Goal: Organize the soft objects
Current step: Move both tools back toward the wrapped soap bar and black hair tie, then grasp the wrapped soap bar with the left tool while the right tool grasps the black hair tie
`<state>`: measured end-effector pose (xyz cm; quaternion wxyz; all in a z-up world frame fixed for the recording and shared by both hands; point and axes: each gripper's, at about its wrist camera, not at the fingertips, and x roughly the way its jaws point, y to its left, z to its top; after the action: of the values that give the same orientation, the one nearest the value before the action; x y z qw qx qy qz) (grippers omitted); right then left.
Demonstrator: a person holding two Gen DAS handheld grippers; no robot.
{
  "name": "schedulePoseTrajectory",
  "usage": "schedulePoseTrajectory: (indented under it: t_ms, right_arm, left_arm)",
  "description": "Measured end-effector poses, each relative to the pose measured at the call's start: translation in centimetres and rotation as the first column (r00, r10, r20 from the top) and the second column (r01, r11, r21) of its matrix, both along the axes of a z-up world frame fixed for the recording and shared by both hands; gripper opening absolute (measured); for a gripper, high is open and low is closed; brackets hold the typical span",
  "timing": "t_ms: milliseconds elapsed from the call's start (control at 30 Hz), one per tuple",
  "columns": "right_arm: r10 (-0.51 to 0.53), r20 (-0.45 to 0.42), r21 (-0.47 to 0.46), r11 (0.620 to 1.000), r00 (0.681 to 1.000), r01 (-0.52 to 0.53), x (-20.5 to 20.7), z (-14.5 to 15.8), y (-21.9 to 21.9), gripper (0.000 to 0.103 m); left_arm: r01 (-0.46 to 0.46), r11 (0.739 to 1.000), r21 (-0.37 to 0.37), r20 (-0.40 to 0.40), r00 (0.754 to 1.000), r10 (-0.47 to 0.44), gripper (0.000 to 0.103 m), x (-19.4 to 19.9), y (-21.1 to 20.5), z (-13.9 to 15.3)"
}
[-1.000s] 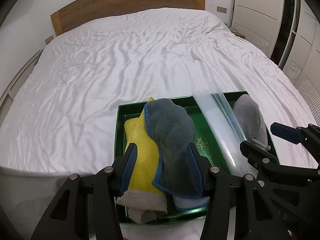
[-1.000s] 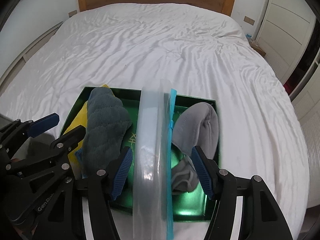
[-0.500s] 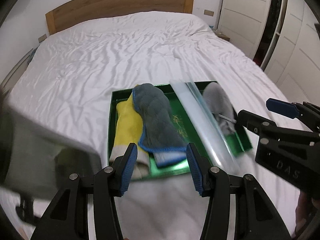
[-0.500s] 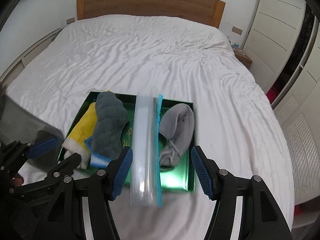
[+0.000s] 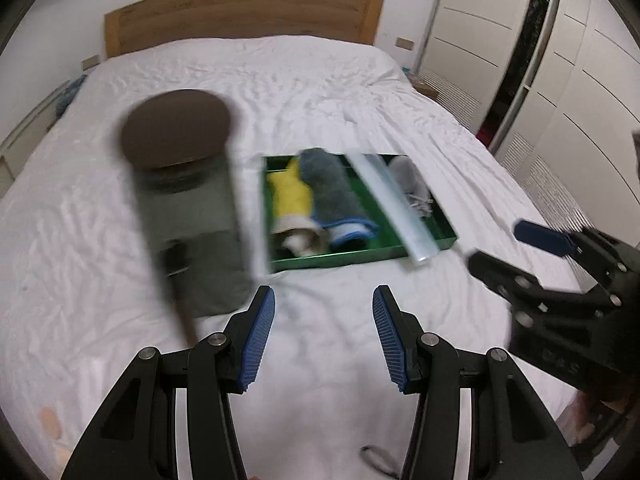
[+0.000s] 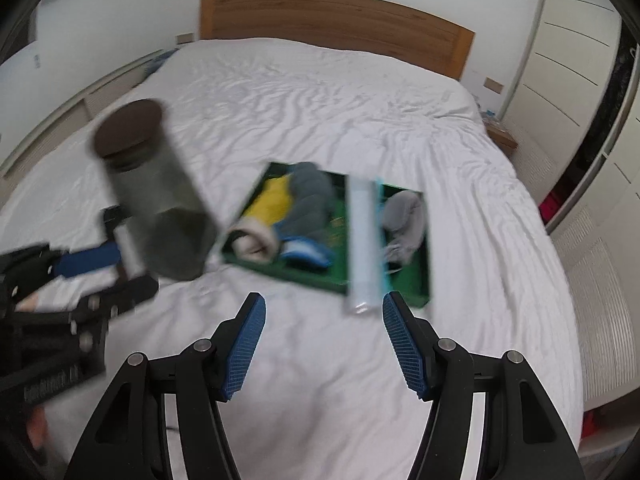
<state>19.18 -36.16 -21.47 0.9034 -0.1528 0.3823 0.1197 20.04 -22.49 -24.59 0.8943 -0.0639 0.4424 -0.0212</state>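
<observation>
A green tray (image 5: 360,258) lies on the white bed. It holds a yellow cloth (image 5: 290,196), a grey cloth with blue edging (image 5: 334,192) and a grey sock (image 5: 412,184). A rolled clear plastic bag (image 5: 394,208) lies across the tray between them, its end sticking out over the front rim. My left gripper (image 5: 323,296) hangs open and empty above bare sheet, short of the tray. My right gripper (image 6: 323,300) is also open and empty, near the bag's (image 6: 364,236) front end and apart from it. Both views are blurred by motion.
A blurred grey cylinder with a dark round top (image 5: 180,184) stands close in front, left of the tray (image 6: 304,280). A wooden headboard (image 5: 240,16) closes the far end of the bed. White wardrobe doors (image 5: 560,80) line the right side.
Both grippers have drawn back and risen from over the tray, which now looks smaller and farther off. The grey cylinder has come into view on the left. The jaws kept their width.
</observation>
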Motion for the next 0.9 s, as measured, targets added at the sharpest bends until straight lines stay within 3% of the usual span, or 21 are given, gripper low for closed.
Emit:
schedulePoseTrajectory:
  t_ms: [133, 433, 633, 900]
  right_arm:
    - [0.059, -0.011, 0.006, 0.998, 0.998, -0.059, -4.9, 0.9, 3.4, 0.062]
    - [0.19, -0.064, 0.084, 0.979, 0.98, -0.185, -13.2, 1.2, 12.3, 0.062]
    - [0.276, -0.155, 0.155, 0.955, 0.949, -0.252, -16.8, -1.9, 18.9, 0.062]
    - [0.307, -0.25, 0.193, 0.945, 0.918, -0.263, -19.0, -7.0, 24.3, 0.062]
  left_arm:
    - [-0.039, 0.999, 0.012, -0.019, 0.999, 0.039, 0.045, -3.5, 4.6, 0.3]
    - [-0.115, 0.981, 0.154, -0.093, 0.987, 0.13, 0.045, -12.4, 16.0, -1.1]
    - [-0.101, 0.968, 0.231, -0.176, 0.974, 0.144, 0.045, -18.1, 21.4, -4.2]
    - [-0.086, 0.969, 0.233, -0.243, 0.959, 0.144, 0.045, -21.6, 24.7, -8.8]
